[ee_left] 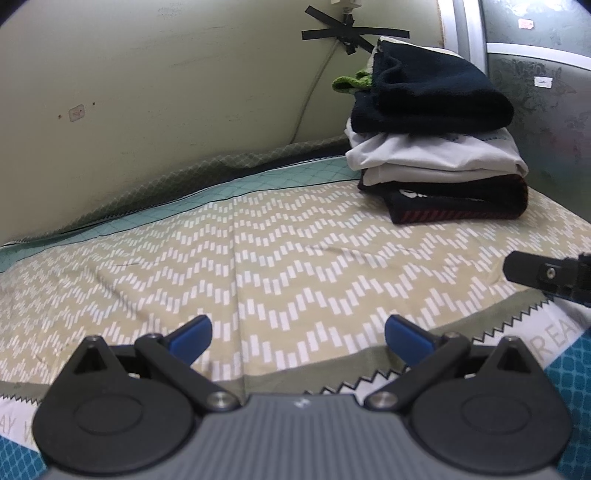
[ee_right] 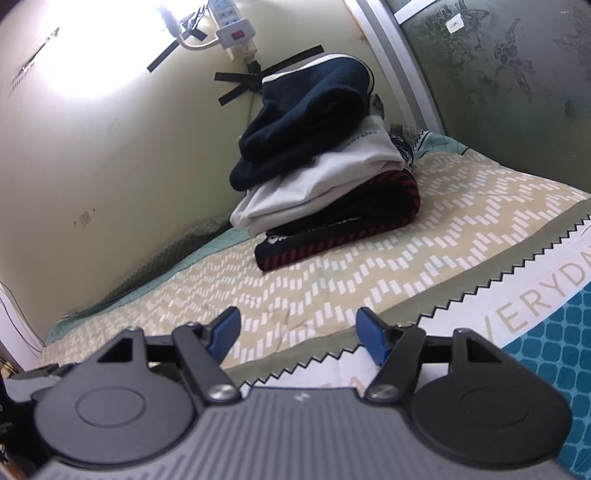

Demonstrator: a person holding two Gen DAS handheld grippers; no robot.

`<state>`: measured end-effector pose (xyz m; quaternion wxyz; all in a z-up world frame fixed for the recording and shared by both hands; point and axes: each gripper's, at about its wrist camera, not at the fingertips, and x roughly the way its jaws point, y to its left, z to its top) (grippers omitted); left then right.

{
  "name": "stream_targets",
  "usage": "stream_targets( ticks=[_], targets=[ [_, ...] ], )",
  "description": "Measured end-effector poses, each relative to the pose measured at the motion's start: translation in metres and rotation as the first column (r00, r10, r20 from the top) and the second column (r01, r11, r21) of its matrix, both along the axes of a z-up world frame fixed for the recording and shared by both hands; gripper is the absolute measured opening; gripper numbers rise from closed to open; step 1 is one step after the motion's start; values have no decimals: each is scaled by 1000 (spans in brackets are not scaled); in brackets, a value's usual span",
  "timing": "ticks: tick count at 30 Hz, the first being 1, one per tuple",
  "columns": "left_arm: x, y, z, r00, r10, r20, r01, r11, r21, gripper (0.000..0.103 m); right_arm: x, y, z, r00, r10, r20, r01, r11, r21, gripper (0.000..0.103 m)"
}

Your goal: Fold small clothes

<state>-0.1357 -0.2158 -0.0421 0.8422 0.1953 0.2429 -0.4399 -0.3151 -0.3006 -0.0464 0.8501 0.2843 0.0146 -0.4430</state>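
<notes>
- The left gripper (ee_left: 297, 338) hovers low over the bed (ee_left: 147, 280), its blue-padded fingers spread wide apart with nothing between them; only patterned bedsheet shows in the gap.
- The right gripper (ee_right: 297, 332) is likewise spread, empty, and poised over the near edge of the bed, close to the zigzag border and the white lettered band (ee_right: 535, 299) of the sheet.
- In the left wrist view, a dark part of the right gripper juts in from the right edge, so the two tools sit side by side near the bed's front edge, apart from each other.
- The task's clothes sit as a stack of folded clothes (ee_left: 436, 147) at the far right corner of the bed, close to the wall (ee_left: 147, 92): a dark navy piece (ee_right: 306, 118) on top, a white garment (ee_right: 317, 184) beneath, and a black item with red stripes (ee_right: 340, 229) at the bottom, lying on the sheet.
- The stack is probably kept in that corner to leave the middle of the bed free as a folding surface.
- A green knitted scrap (ee_left: 351, 81) peeks out behind the stack; what it is I cannot tell.
- No unfolded garment is visible in either view, so either the folding is finished or the next piece lies out of sight.
- A power strip (ee_right: 232, 26) taped to the wall hangs above the stack.
</notes>
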Motion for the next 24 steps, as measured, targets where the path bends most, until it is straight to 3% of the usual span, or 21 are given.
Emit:
stream_targets(
  ticks=[4, 24],
  targets=[
    [1, -6, -2, 1000, 8, -15, -7, 999, 47, 103, 0, 0, 0, 1000, 0, 0, 0, 1000, 0, 61],
    [7, -3, -3, 998, 17, -58, -15, 1000, 26, 103, 1, -1, 1, 1000, 1, -7, -1, 1000, -10, 61]
  ],
)
